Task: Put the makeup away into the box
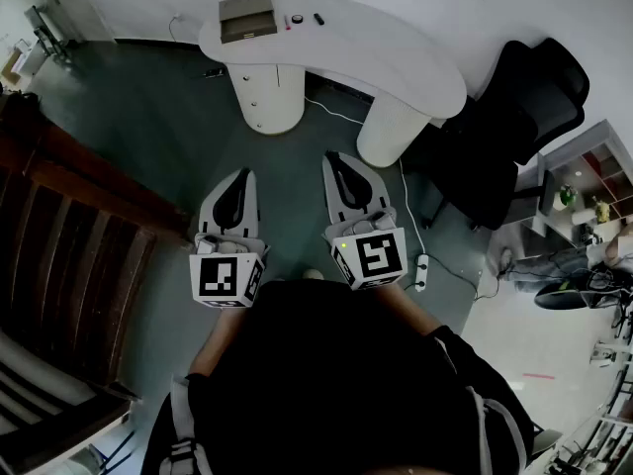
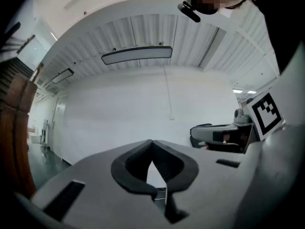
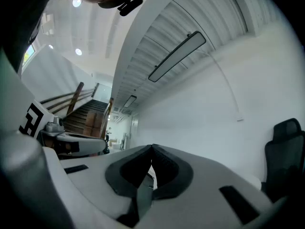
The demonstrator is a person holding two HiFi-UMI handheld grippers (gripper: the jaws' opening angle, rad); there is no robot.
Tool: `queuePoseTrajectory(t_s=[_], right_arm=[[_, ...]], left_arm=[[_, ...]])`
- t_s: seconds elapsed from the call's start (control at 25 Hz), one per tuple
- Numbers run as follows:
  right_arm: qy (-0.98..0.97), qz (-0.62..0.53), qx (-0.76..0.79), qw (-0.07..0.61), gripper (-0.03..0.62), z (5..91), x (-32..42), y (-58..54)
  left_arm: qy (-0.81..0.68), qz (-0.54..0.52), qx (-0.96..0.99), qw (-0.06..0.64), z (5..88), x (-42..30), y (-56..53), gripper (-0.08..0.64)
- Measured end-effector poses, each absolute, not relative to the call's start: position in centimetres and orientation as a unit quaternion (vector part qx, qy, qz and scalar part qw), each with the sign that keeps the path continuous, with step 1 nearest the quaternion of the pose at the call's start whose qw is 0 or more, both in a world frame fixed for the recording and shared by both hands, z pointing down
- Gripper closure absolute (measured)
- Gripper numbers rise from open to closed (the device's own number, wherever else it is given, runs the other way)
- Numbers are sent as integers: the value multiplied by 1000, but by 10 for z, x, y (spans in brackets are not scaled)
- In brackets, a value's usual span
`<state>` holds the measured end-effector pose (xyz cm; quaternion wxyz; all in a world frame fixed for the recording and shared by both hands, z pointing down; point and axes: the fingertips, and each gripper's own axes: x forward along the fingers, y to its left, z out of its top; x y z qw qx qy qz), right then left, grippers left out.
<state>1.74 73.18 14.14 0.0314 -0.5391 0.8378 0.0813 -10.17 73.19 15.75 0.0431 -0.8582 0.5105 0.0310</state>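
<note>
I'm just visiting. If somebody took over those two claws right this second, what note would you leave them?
Left claw: shut, empty, held out in front of the person.
Right claw: shut, empty, alongside it.
Box: at one end of the white table, across the floor ahead.
Small items, probably the makeup: on the table beside the box, too small to identify.
Done: nothing; the items lie outside the box.
Left: walk up, open a claw, move each item into the box.

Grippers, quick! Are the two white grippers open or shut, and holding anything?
The left white gripper: shut, holding nothing.
The right white gripper: shut, holding nothing.
</note>
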Motion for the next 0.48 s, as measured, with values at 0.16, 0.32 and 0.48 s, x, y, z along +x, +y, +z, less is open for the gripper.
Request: queuePoseTrajectory(t_s=[0.16, 0.32, 0.48], right_arm=[[840, 78, -536, 30, 571, 144, 27, 721], [843, 73, -533, 28, 571, 146, 35, 710], [845, 67, -529, 31, 571, 150, 39, 698]], left_arm=[[515, 28, -856, 40, 160, -93, 723, 557], [521, 26, -852, 36, 162, -84, 714, 557], [526, 20, -849, 33, 166, -79, 704, 557]])
